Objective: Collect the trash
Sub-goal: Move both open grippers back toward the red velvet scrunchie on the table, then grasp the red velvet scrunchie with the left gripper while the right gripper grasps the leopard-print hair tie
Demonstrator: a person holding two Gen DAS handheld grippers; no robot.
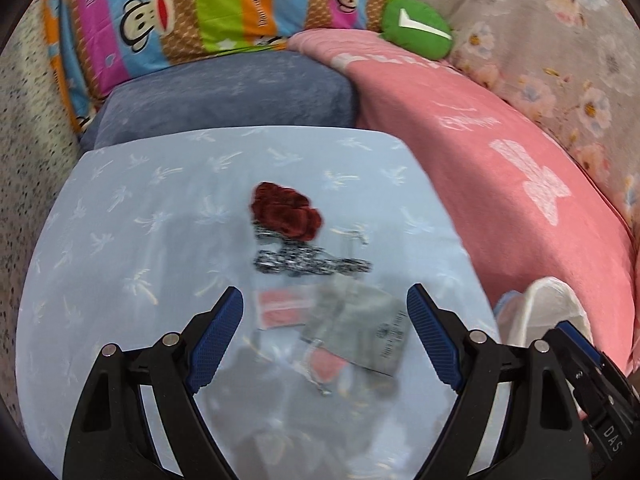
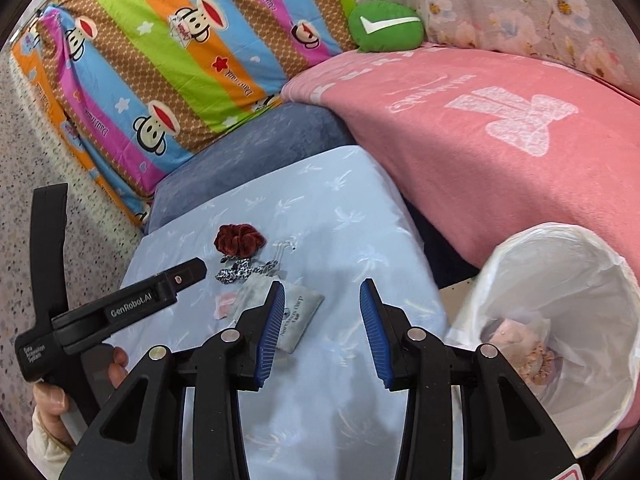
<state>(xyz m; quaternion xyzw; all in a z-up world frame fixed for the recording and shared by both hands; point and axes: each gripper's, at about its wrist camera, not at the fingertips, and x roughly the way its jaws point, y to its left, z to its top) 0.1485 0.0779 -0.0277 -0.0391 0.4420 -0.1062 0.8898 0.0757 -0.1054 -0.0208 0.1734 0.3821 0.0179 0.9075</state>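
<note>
A grey sachet (image 1: 360, 328) (image 2: 302, 312) and a pink wrapper (image 1: 280, 308) (image 2: 224, 306) lie on a light-blue cushion (image 1: 120, 240) (image 2: 340, 208). Beyond them are a dark-red scrunchie (image 1: 286, 212) (image 2: 240, 240) and a black-and-white hair tie (image 1: 308, 262) (image 2: 244, 270). My left gripper (image 1: 325, 290) hovers wide open above the sachet and wrapper, touching neither. My right gripper (image 2: 322, 284) is open and empty, just right of the sachet. A white-lined bin (image 2: 560, 300) stands at the right with pinkish scraps (image 2: 520, 344) inside.
A pink blanket (image 2: 480, 140) lies right of the cushion, with a blue pillow (image 2: 260, 152), a striped monkey-print pillow (image 2: 160, 60) and a green check-mark cushion (image 2: 386, 26) behind. A hand (image 2: 52, 396) holds the left gripper. Speckled floor (image 2: 40, 140) is on the left.
</note>
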